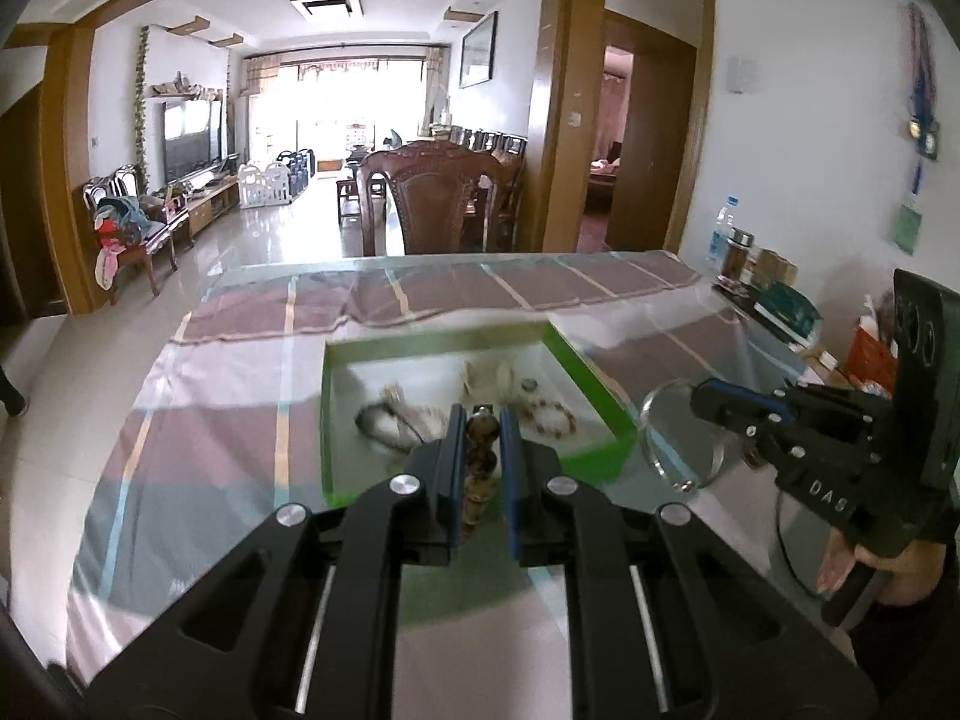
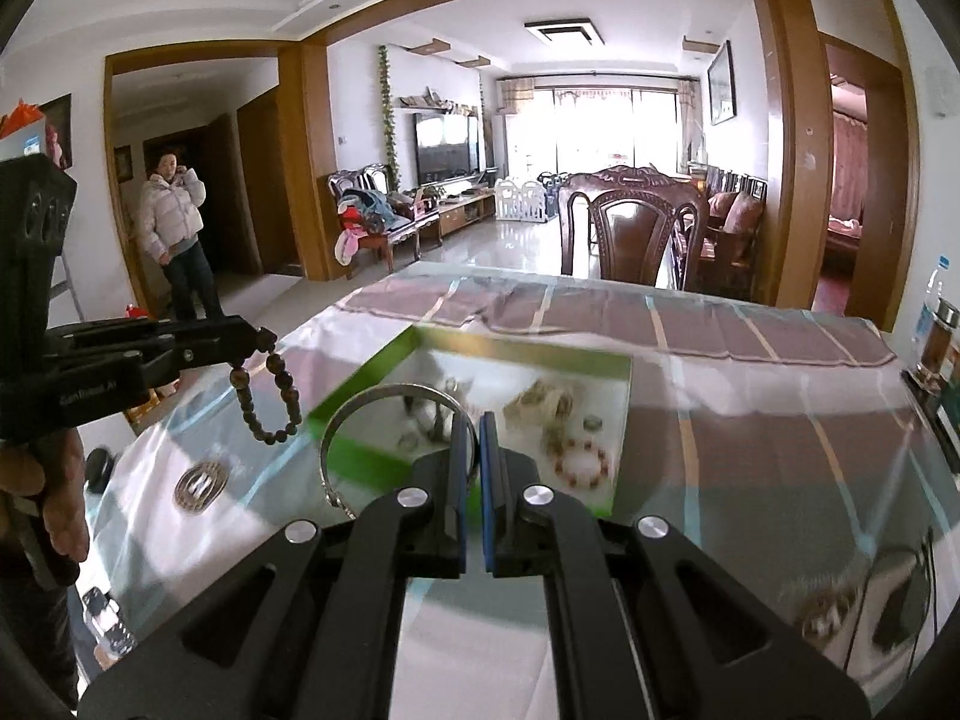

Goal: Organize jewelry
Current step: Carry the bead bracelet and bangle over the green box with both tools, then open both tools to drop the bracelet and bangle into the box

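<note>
Two grips loaded: left gripper [image 1: 483, 420] clamped on brown bead bracelet [image 2: 270, 396], right gripper [image 2: 478, 420] pinching silver bangle [image 2: 360, 420], both above green tray [image 1: 591, 375]. Risk: thin bangle slipping sideways, beads snagging.

Both wrist views look downward, close; perhaps sharing green tray [image 1: 594, 450].

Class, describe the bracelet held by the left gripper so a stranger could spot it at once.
Find the green-walled tray on the striped tablecloth. To its left the left gripper is shut on a bracelet, which hangs above the table as a loop. Its large dark brown beads differ from the thin silver bangle in the right gripper.
</note>
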Tool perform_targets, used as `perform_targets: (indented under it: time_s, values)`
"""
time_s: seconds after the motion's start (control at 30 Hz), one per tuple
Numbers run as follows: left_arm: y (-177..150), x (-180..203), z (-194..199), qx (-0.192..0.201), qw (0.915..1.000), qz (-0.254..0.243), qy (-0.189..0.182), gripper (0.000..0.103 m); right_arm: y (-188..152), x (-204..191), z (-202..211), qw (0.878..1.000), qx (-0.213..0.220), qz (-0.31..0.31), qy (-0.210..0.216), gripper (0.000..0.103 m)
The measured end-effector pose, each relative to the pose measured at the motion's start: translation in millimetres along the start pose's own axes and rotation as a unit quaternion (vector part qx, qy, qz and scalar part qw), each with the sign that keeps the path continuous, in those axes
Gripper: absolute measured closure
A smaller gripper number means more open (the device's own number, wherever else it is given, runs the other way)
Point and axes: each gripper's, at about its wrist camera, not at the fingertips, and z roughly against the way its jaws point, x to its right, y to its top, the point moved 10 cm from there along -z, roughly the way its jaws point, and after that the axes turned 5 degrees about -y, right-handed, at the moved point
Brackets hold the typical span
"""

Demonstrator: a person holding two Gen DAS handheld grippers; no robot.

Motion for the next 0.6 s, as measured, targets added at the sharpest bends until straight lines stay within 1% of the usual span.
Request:
perform_targets:
  time_s: [0.1,0.23,0.33,0.4,0.47,0.53,0.57,0.6]
  values:
    - [16.4,-14.8,-28.1,-0.009,0.9999,0.010,0.005,0.092,8.6,9.5,-31.4,1.000,-0.014,-0.005,-0.008,0.099]
    - [22.4,-34.2,-68.8,-0.034,0.9990,0.019,0.020,0.092,8.7,21.3,-78.9,0.999,-0.040,-0.017,-0.018,0.099]
    - [18.3,-55.9,-98.3,-0.055,0.9972,0.032,0.041,0.092,-1.6,24.2,-109.6,0.997,-0.066,-0.024,-0.019,0.099]
    - [9.5,-72.1,-119.6,-0.075,0.9949,0.044,0.051,0.092,-4.2,27.1,-125.6,0.997,-0.074,-0.025,-0.023,0.099]
    - [0.0,-82.6,-130.5,-0.087,0.9934,0.049,0.057,0.092,-8.6,28.6,-135.6,0.996,-0.080,-0.029,-0.023,0.099]
    - [-10.1,-93.0,-140.8,-0.097,0.9915,0.051,0.071,0.091,-12.7,29.9,-146.4,0.995,-0.088,-0.035,-0.020,0.097]
    - [-12.6,-96.2,-143.3,-0.097,0.9910,0.051,0.077,0.081,-13.4,30.0,-149.5,0.995,-0.088,-0.037,-0.019,0.096]
    - [-15.3,-100.8,-144.9,-0.097,0.9903,0.053,0.084,0.068,-14.4,31.6,-152.1,0.995,-0.087,-0.038,-0.020,0.089]
